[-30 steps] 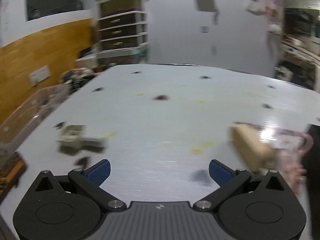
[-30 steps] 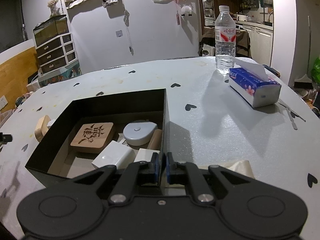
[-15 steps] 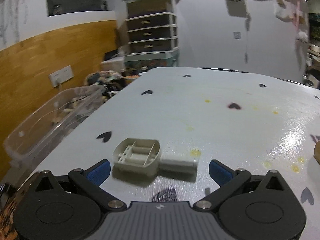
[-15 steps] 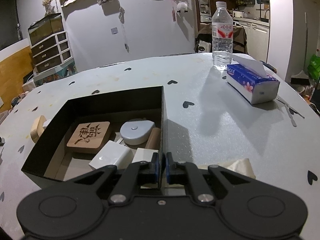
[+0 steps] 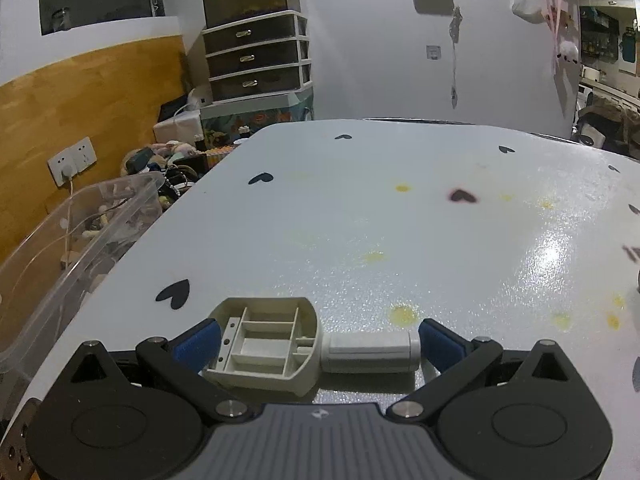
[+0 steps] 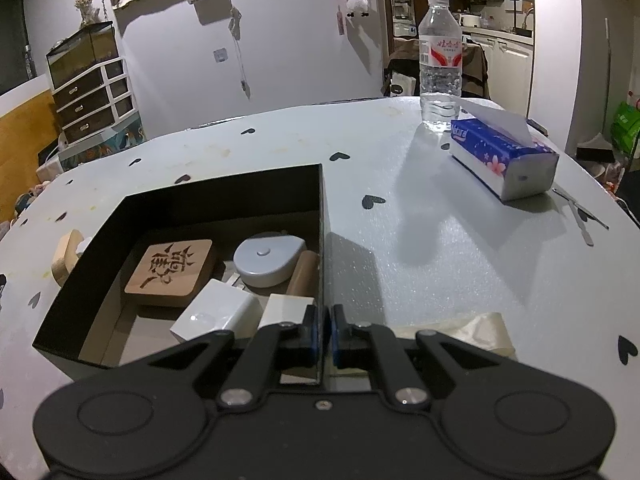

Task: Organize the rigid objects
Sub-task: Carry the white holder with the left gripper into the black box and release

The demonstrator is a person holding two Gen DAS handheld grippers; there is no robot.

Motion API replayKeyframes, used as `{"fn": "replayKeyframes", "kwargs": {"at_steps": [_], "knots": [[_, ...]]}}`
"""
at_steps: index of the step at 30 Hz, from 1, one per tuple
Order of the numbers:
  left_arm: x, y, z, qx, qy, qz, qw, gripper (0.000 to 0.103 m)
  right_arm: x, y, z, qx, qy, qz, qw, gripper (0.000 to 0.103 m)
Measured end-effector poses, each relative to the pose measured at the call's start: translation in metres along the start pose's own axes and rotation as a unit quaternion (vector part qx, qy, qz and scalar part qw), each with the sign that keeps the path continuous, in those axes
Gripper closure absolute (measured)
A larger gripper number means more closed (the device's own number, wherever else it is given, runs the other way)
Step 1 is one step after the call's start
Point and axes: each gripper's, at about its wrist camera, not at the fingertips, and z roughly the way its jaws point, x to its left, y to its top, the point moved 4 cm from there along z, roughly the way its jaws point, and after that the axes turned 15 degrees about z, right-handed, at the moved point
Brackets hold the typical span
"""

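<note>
My left claw (image 5: 318,340) is spread wide, and a beige plastic piece (image 5: 264,344) with a ribbed, hollow head and a pale cylindrical stub lies on its side between the blue pads. The left pad (image 5: 198,342) sits right against the head and the right pad (image 5: 438,344) just beside the stub's end; whether either actually presses on it I cannot tell. The piece's near edge is cut off behind my own black linkage. It lies close to the near left edge of the desk (image 5: 360,216), a pale top dotted with black hearts and yellow stains. Off that edge, a clear plastic bin (image 5: 76,240) holds clutter too jumbled to name.

My right claw (image 6: 323,332) is pinched tight on the right wall of the black box (image 6: 224,190), at its near right corner, pads on either side of the thin wall. Inside the box, nearest me, two white blocks (image 6: 216,314), partly hidden by my fingers. Behind them a wooden coaster (image 6: 170,270) with a carved character, a grey rounded case (image 6: 268,260), and a wooden roller (image 6: 302,276) mostly covered. Outside the box's left wall a wooden block (image 6: 64,256) peeks out, half hidden. Toward the far right corner of the desk, a blue tissue pack (image 6: 502,158), then a water bottle (image 6: 440,64).
</note>
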Motion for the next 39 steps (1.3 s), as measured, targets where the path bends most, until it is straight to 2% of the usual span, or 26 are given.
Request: {"fn": "replayKeyframes", "kwargs": {"at_steps": [6, 13, 16, 28, 33, 36, 39], "knots": [[-0.003, -0.002, -0.005, -0.005, 0.003, 0.001, 1.0, 0.003, 0.0, 0.0, 0.0, 0.0, 0.0, 0.0, 1.0, 0.096], [-0.026, -0.006, -0.022, -0.01, -0.011, 0.009, 0.9998, 0.003, 0.0, 0.0, 0.0, 0.0, 0.0, 0.001, 1.0, 0.096], [-0.04, -0.005, -0.03, -0.017, -0.029, 0.006, 0.9994, 0.003, 0.0, 0.0, 0.001, 0.0, 0.001, 0.001, 1.0, 0.096], [-0.107, 0.027, -0.082, -0.069, -0.068, 0.018, 0.9951, 0.003, 0.001, 0.0, 0.001, 0.0, 0.002, 0.001, 1.0, 0.096], [-0.143, 0.052, -0.109, -0.108, -0.113, 0.036, 0.987, 0.003, 0.001, 0.0, 0.0, 0.0, 0.002, 0.001, 1.0, 0.096], [-0.171, 0.066, -0.126, -0.136, -0.154, 0.059, 0.9769, 0.003, 0.001, 0.0, 0.001, -0.001, 0.003, 0.001, 1.0, 0.096], [-0.2, 0.077, -0.139, -0.155, -0.216, 0.078, 0.9607, 0.003, 0.001, 0.0, 0.0, 0.0, 0.005, 0.001, 1.0, 0.096]]}}
